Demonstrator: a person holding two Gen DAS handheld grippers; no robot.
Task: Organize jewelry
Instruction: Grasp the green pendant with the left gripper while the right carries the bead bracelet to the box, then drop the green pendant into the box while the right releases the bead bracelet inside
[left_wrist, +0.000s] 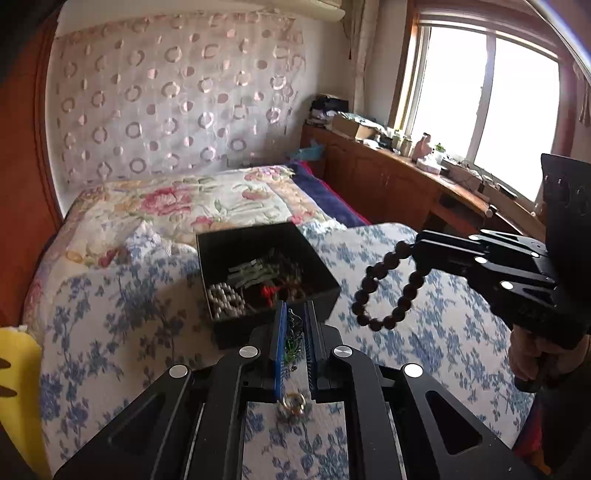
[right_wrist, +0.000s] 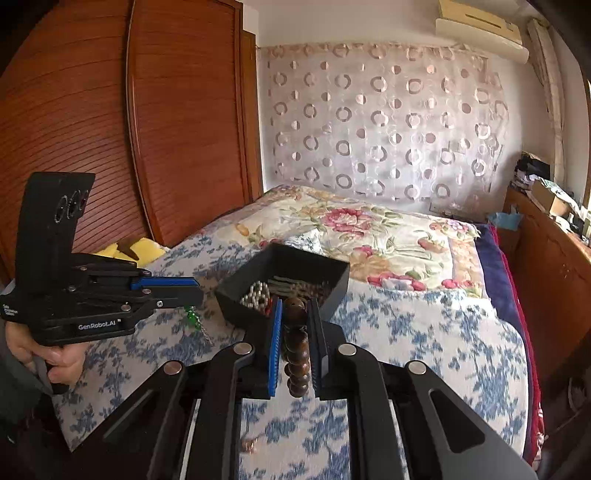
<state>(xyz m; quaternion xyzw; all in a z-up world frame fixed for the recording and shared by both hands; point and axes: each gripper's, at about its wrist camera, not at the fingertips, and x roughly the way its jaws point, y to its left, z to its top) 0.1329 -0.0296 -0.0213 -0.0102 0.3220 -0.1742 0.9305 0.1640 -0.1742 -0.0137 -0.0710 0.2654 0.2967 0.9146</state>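
A black open box (left_wrist: 236, 332) sits on the bed and holds pearl beads (left_wrist: 225, 299), green pieces and something red. My left gripper (left_wrist: 294, 314) hovers just in front of the box, shut on a green pendant (left_wrist: 295, 341) with a dark chain. In the right wrist view the left gripper (right_wrist: 195, 291) is at the left with the pendant (right_wrist: 191, 315) dangling below it. My right gripper (right_wrist: 295, 308) is shut on a dark wooden bead bracelet (right_wrist: 297, 354), close to the box (right_wrist: 338, 286). From the left wrist view the right gripper (left_wrist: 415, 247) is to the right of the box and the bracelet (left_wrist: 388, 291) hangs from it as a loop.
A blue floral quilt (left_wrist: 424, 350) covers the bed, with a rose-patterned cover (left_wrist: 192, 203) behind the box. A gold ring (left_wrist: 293, 402) shows below my left gripper. A yellow item (left_wrist: 18, 369) lies at the left, a cluttered wooden cabinet (left_wrist: 388, 173) runs under the window, and a wardrobe (right_wrist: 110, 129) stands left.
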